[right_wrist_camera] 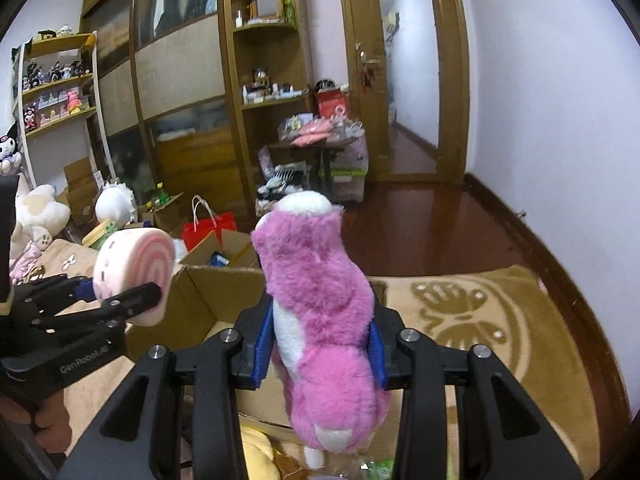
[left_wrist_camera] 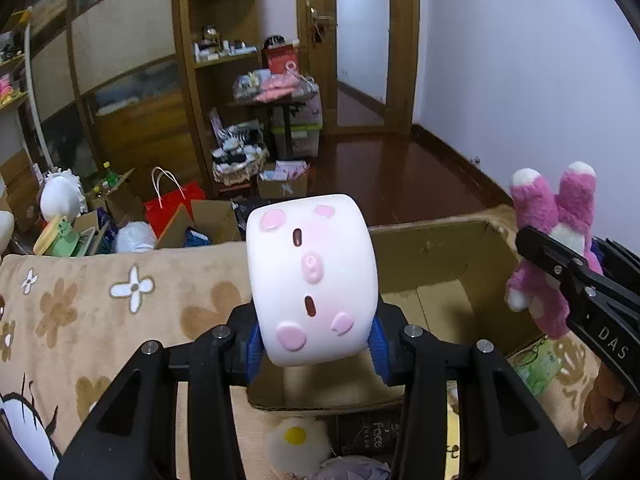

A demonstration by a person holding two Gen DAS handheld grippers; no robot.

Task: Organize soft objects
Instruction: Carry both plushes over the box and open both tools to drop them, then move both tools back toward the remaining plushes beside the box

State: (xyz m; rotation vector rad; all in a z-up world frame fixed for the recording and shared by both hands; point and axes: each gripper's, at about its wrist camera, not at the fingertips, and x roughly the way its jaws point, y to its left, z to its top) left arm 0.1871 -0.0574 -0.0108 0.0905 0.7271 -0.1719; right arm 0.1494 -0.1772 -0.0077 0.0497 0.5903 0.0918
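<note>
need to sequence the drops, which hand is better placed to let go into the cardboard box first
Left, probably. The left gripper holds the white roll plush directly over the open cardboard box. The right gripper holds the pink plush bear nearer the box's right edge.

Room background, both wrist views. Dark reddish wood floor [right_wrist_camera: 440,220], glossy, reflecting light. White wall [right_wrist_camera: 560,100] on right with dark baseboard. Wooden door [right_wrist_camera: 408,80] standing open onto a hallway. Tall wooden wardrobe [right_wrist_camera: 176,80] with frosted panels; curved corner shelf unit [right_wrist_camera: 268,60] beside it, holding small items. Open wall shelves [right_wrist_camera: 56,84] at far left with figurines. Red paper bag [right_wrist_camera: 208,228] with white handles on the floor among open cartons. Small dark side table [left_wrist_camera: 280,100] piled with pink and white items; clear storage bin [left_wrist_camera: 298,140] beneath it.
</note>
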